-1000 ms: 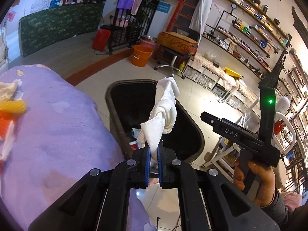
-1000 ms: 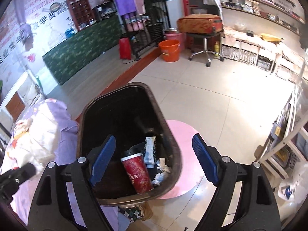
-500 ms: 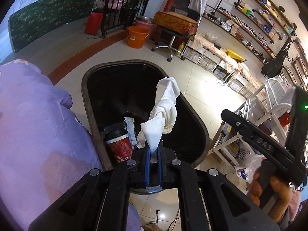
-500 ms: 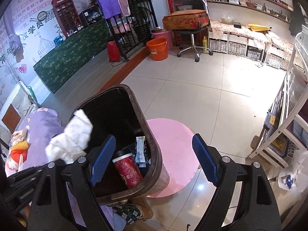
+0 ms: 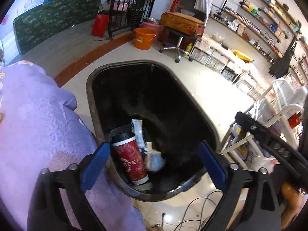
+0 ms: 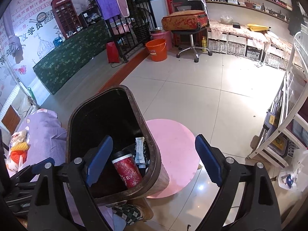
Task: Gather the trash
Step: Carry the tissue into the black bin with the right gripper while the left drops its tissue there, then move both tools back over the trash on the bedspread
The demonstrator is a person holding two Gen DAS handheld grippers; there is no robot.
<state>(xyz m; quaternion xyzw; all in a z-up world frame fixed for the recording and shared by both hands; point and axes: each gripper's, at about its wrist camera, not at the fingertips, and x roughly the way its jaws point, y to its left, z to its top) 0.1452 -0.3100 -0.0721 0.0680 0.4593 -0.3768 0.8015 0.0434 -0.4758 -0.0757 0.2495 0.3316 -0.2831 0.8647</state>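
Over bin [image 5: 194,105] rim: both grippers [image 5: 152,163] [image 6: 154,159] spread wide, empty; wad [image 5: 154,158], perhaps tissue, inside.

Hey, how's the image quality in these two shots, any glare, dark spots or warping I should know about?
Left wrist view: strong fisheye bending the shelves, black corners, and the trash bin interior is nearly black, though the red cup reads clearly; small glare on the floor tiles below. Right wrist view: same warping, a washed-out bright patch on the floor, and the gripper fingers look soft up close.
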